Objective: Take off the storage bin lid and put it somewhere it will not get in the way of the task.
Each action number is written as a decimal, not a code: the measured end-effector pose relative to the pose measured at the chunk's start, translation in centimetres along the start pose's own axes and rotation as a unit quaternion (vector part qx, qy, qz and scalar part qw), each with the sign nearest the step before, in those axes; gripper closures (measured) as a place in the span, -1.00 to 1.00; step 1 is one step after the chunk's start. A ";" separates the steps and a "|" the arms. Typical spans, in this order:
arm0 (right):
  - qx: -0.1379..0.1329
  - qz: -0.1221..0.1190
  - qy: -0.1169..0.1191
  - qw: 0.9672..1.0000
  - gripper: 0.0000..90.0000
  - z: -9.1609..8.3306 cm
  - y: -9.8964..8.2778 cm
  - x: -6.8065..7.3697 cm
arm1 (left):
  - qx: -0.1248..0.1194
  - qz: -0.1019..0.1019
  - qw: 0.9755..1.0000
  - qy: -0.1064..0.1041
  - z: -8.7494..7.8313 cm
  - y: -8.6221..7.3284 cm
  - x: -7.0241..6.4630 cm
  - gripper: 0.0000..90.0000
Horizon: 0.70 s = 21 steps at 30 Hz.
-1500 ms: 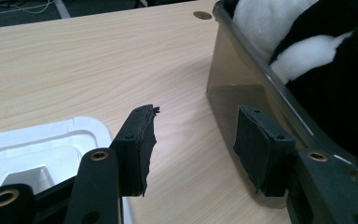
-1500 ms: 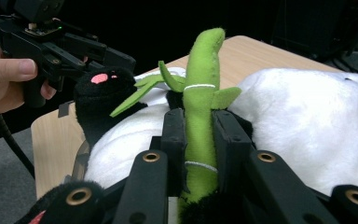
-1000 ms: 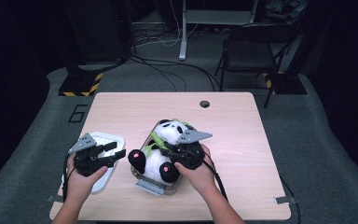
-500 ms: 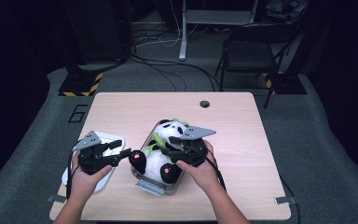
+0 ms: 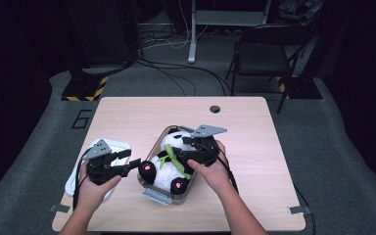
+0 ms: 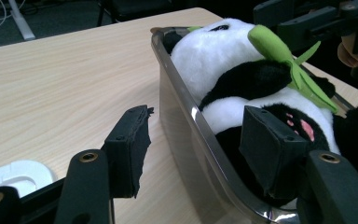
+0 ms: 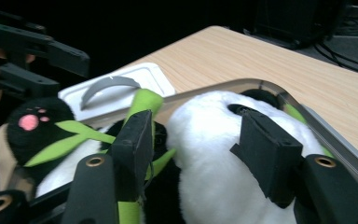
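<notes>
Light falls from overhead onto the pale wooden counter (image 5: 127, 117), which stands bright and evenly lit while the room around it sinks into near black. Shadows under the hands are short and soft. The high view is soft and slightly grainy. In the gripper views a thin glare line runs along the clear plastic tub's rim (image 6: 200, 122), and the nearest black jaws blur.

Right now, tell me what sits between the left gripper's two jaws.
In the left gripper view, the clear container's wall runs between the open jaws of the left gripper, untouched; one pad is outside over the table, the other inside by the plush panda.
</notes>
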State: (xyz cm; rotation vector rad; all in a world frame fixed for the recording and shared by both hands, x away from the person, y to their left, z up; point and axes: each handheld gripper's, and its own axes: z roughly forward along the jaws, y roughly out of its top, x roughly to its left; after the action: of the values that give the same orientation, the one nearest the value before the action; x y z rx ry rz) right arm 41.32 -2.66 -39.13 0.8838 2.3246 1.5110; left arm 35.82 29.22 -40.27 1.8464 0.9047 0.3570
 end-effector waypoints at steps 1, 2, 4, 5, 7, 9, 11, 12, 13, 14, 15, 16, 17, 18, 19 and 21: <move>0.003 0.003 -0.004 1.000 -0.02 0.1 0.0 0.0 | 0.000 0.002 1.000 0.000 0.1 -0.1 0.0 -0.07; 0.007 0.003 -0.006 1.000 -0.01 0.3 -0.1 -0.1 | 0.002 0.002 1.000 0.000 0.1 -0.1 0.0 -0.07; 0.010 0.002 -0.009 1.000 0.00 0.4 -0.2 -0.2 | 0.006 0.002 1.000 -0.003 0.1 -0.2 0.1 -0.07; 0.012 0.004 -0.010 1.000 0.00 0.5 -0.3 -0.3 | 0.002 0.001 1.000 -0.001 0.3 -0.3 0.1 -0.07; 0.015 0.007 -0.012 1.000 0.01 0.6 -0.5 -0.3 | 0.006 -0.001 1.000 -0.001 0.2 -0.4 0.1 -0.07; 0.019 0.008 -0.014 1.000 0.02 0.7 -0.6 -0.4 | 0.004 -0.002 1.000 -0.003 0.1 -0.4 0.2 -0.07; 0.020 0.010 -0.014 1.000 0.02 0.8 -0.8 -0.5 | 0.000 -0.003 1.000 -0.005 0.0 -0.2 0.1 -0.07; 0.021 0.012 -0.013 1.000 0.02 0.9 -0.9 -0.5 | -0.001 -0.001 1.000 -0.007 0.0 -0.1 0.1 -0.07; 0.021 0.013 -0.013 1.000 0.02 0.9 -1.0 -0.6 | -0.001 -0.002 1.000 -0.008 0.0 -0.1 0.0 -0.08; 0.021 0.016 -0.013 1.000 0.03 0.9 -1.0 -0.6 | -0.006 -0.004 1.000 -0.009 0.0 0.0 -0.1 -0.08; 0.021 0.014 -0.013 1.000 0.03 0.9 -1.1 -0.6 | -0.008 -0.005 1.000 -0.012 0.0 0.1 -0.2 -0.08; 0.022 0.014 -0.014 1.000 0.03 0.9 -1.1 -0.6 | -0.006 -0.003 1.000 -0.013 0.0 0.1 -0.2 -0.08; 0.022 0.015 -0.014 1.000 0.03 0.9 -1.1 -0.6 | -0.006 -0.001 1.000 -0.013 0.0 0.2 -0.3 -0.08; 0.022 0.015 -0.015 1.000 0.03 0.9 -1.1 -0.6 | -0.007 -0.002 1.000 -0.012 0.1 0.2 -0.4 -0.08; 0.023 0.013 -0.015 1.000 0.04 0.8 -1.1 -0.5 | -0.008 -0.003 1.000 -0.012 0.1 0.2 -0.4 -0.08; 0.022 0.013 -0.015 1.000 0.04 0.8 -1.1 -0.5 | -0.014 -0.005 1.000 -0.009 0.1 0.2 -0.4 -0.08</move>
State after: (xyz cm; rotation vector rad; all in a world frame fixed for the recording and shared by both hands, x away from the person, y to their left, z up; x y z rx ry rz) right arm 41.75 -2.67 -40.57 0.9454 2.3425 1.4506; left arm 35.72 28.79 -40.06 1.8168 0.8918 0.3436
